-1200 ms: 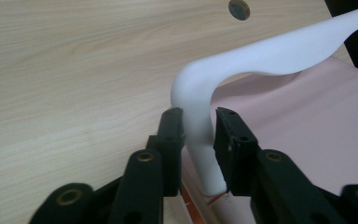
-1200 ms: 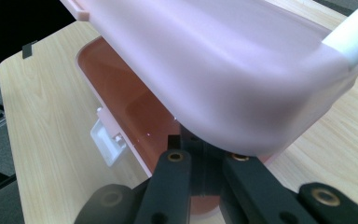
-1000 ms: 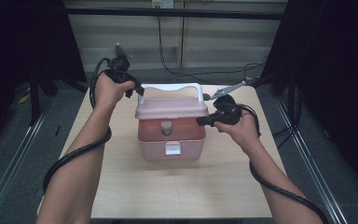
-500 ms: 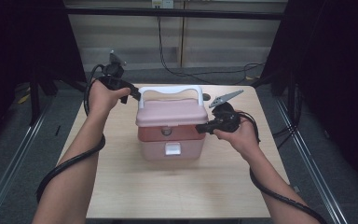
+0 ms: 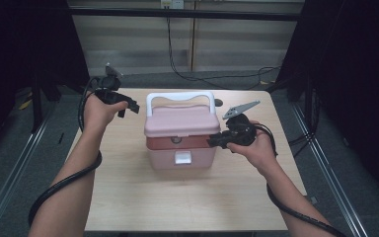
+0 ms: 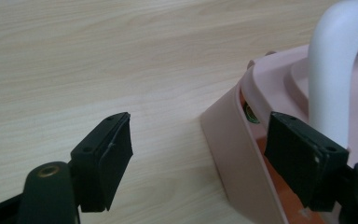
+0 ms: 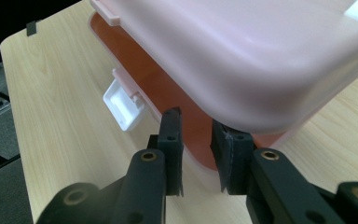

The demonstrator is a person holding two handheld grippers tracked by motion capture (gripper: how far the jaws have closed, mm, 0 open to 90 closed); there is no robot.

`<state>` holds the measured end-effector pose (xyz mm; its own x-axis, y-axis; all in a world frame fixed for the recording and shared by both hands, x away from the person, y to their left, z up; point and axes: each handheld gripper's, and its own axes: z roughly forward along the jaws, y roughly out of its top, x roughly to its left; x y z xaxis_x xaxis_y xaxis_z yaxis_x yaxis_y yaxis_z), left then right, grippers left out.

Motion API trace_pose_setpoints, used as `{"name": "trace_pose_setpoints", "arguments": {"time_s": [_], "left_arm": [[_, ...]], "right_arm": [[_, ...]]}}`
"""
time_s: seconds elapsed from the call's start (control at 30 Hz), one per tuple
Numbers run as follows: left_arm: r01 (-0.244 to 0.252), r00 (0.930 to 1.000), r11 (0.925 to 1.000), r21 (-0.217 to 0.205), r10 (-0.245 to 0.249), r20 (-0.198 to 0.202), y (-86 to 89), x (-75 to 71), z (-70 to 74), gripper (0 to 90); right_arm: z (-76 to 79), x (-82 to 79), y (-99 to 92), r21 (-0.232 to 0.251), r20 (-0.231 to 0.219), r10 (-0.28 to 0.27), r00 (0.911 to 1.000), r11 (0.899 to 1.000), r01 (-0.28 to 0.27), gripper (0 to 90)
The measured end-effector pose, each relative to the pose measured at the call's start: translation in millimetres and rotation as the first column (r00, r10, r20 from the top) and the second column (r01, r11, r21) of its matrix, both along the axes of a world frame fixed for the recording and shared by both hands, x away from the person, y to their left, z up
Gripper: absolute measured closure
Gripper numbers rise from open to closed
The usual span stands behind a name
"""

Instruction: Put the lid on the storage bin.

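A pink box (image 5: 180, 148) with a white handle (image 5: 180, 96) stands in the middle of the wooden table (image 5: 128, 197). Its lid (image 5: 180, 121) sits slightly ajar over an orange-red inside (image 7: 168, 88), and the white latch (image 5: 181, 157) hangs loose at the front. My left gripper (image 5: 128, 108) is beside the box's back left corner, apart from it. Its jaws have just been opening and stand wide with nothing between them (image 6: 198, 149). My right gripper (image 5: 211, 142) is at the right front corner under the lid's edge (image 7: 242, 51). Its jaws (image 7: 198, 140) have just been opening and stand narrowly apart, gripping nothing.
Bare tabletop lies in front of the box and to both sides. A small dark object (image 5: 219, 102) rests on the table behind the box's right side. Cables (image 5: 217, 79) run across the floor beyond the far edge. Dark frames stand left and right.
My left gripper has drawn back to the left from the lid's corner and spread its jaws. The right gripper stays at the right front corner, its jaws now slightly parted.
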<state>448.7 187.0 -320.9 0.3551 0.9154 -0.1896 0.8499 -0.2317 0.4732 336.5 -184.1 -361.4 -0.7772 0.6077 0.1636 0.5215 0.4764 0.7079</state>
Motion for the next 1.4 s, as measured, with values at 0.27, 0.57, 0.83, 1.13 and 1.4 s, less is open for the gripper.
{"name": "trace_pose_setpoints", "arguments": {"time_s": [0.27, 0.57, 0.83, 1.13, 1.4], "left_arm": [[0.0, 1.0, 1.0, 0.003, 0.0, -0.003, 8.7, -5.5, -10.2, 22.7], [0.001, 0.9999, 1.0, -0.003, -0.001, -0.011, 16.9, -11.4, -19.6, 22.8], [0.0, 0.9999, 1.0, -0.002, 0.0, -0.011, 20.9, -17.5, -27.6, 22.8], [0.001, 0.9998, 1.0, -0.009, -0.001, -0.018, 24.2, -23.9, -40.0, 22.4], [0.009, 0.9998, 0.9997, -0.023, -0.009, -0.018, 31.7, -30.0, -52.0, 22.2]], "right_arm": [[-5.8, -1.8, 1.1, -0.017, -0.009, -0.013, 0.9999, 1.0, 0.013, 68.5], [-9.7, -4.8, -0.4, -0.029, -0.021, -0.023, 0.9995, 0.999, 0.023, 60.3], [-11.5, -12.8, -4.9, -0.053, -0.005, -0.022, 0.9997, 0.998, 0.022, 54.9], [-25.7, -23.9, -19.9, -0.068, -0.013, -0.042, 0.9991, 0.997, 0.041, 46.3], [-42.6, -29.7, -33.0, -0.047, -0.027, -0.059, 0.9979, 0.997, 0.057, 38.6]]}}
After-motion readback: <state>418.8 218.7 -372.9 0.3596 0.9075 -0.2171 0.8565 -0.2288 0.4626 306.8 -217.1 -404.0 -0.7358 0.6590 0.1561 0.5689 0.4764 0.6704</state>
